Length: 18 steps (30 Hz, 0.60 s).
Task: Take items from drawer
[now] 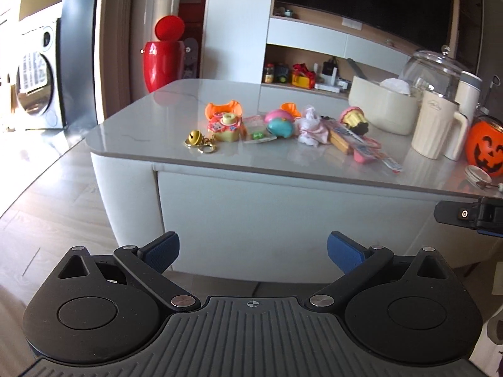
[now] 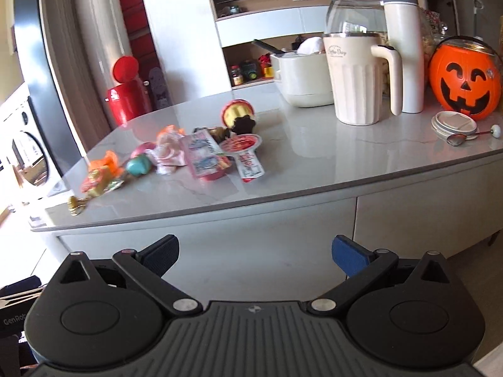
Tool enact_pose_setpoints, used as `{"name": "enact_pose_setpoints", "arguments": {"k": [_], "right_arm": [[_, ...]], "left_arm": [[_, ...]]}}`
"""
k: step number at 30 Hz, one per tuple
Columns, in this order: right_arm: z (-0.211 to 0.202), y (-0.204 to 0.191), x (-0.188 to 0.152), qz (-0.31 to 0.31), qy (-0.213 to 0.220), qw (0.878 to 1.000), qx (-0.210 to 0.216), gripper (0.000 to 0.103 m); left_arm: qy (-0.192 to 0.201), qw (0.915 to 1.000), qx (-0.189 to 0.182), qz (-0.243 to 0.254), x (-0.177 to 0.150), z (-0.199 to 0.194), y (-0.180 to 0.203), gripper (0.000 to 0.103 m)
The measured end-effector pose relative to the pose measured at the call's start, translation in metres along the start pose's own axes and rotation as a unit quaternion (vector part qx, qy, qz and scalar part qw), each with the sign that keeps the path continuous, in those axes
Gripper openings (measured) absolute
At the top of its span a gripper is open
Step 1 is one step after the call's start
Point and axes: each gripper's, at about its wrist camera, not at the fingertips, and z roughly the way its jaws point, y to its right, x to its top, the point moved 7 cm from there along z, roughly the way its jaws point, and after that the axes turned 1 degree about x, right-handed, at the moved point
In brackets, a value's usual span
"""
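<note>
With the drawer front shut at frame centre below the table, whose toys already lie out, both the left gripper and right gripper hover with jaws spread and empty, so the task looks finished or calls for reopening.

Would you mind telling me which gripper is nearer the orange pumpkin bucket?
Right, I'd judge. The pumpkin bucket looms large ahead-right of the right gripper, while it sits at the far right edge for the left gripper.

Home kitchen, washing machine, stone countertop
</note>
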Motion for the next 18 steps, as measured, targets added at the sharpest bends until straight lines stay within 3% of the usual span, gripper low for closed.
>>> {"name": "enact_pose_setpoints", "arguments": {"k": [5, 7, 14, 18], "right_arm": [[-0.058, -0.007, -0.055, -0.02, 0.029, 0.999, -0.012, 0.103], [-0.067, -0.015, -0.075, -0.058, 0.033, 0.998, -0.008, 0.103], [-0.057, -0.023, -0.08, -0.092, 0.015, 0.995, -0.041, 0.103], [-0.054, -0.02, -0.082, -0.091, 0.009, 0.994, -0.055, 0.103]], "left_arm": [[0.004, 0.9988, -0.039, 0.03, -0.047, -0.032, 0.025, 0.103], [-0.008, 0.9987, -0.029, 0.04, -0.053, -0.029, 0.026, 0.102], [-0.017, 0.9998, -0.003, 0.014, -0.055, -0.024, 0.014, 0.102], [-0.023, 0.9993, 0.002, 0.03, -0.058, -0.021, 0.018, 0.102]]}}
